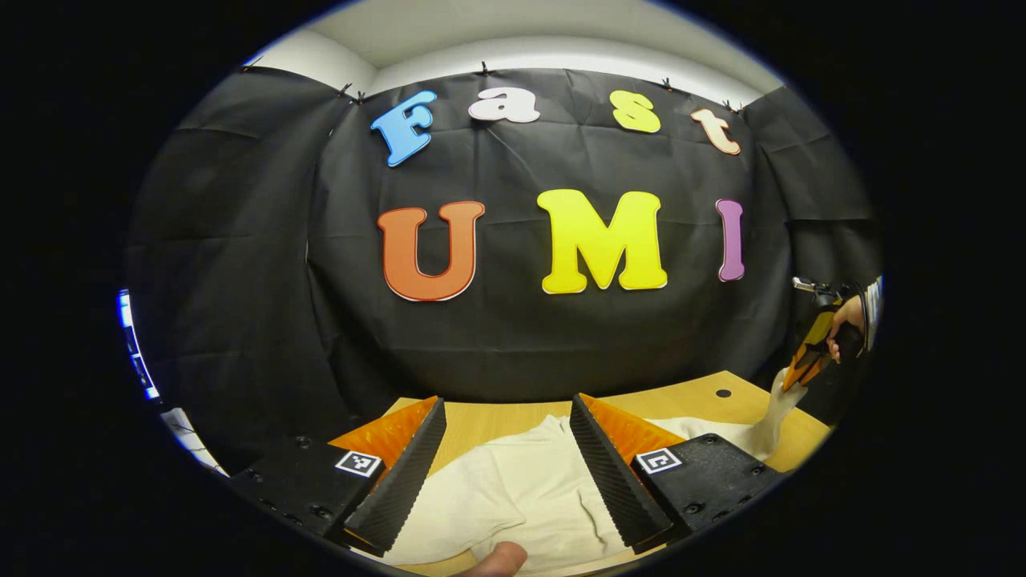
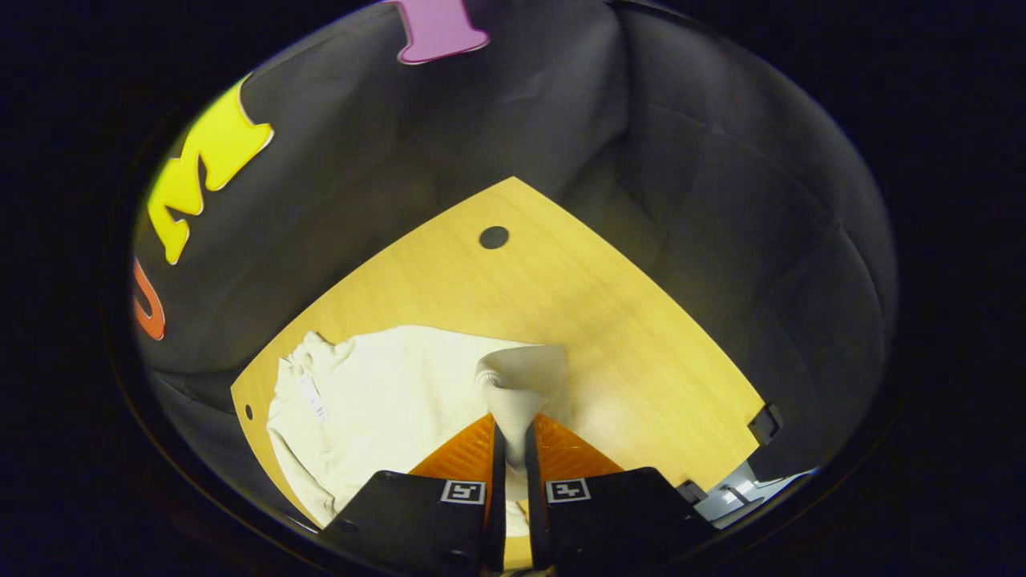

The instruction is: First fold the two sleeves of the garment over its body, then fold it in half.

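**Right clamped, left spread**

The left gripper [image 1: 501, 449] hung low with its jaws wide apart. The right gripper [image 2: 510, 449] was raised, both fingers pinching a sleeve [image 2: 521, 385]; a hand [image 1: 848, 324] gripped it

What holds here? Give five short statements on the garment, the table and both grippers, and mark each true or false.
1. The right gripper pinches a sleeve of the garment. True.
2. The left gripper is clamped on cloth. False: its jaws stand open above the garment.
3. The garment is black. False: it is cream.
4. The table is wooden with a dark round hole. True.
5. The held sleeve lies flat. False: it is lifted.
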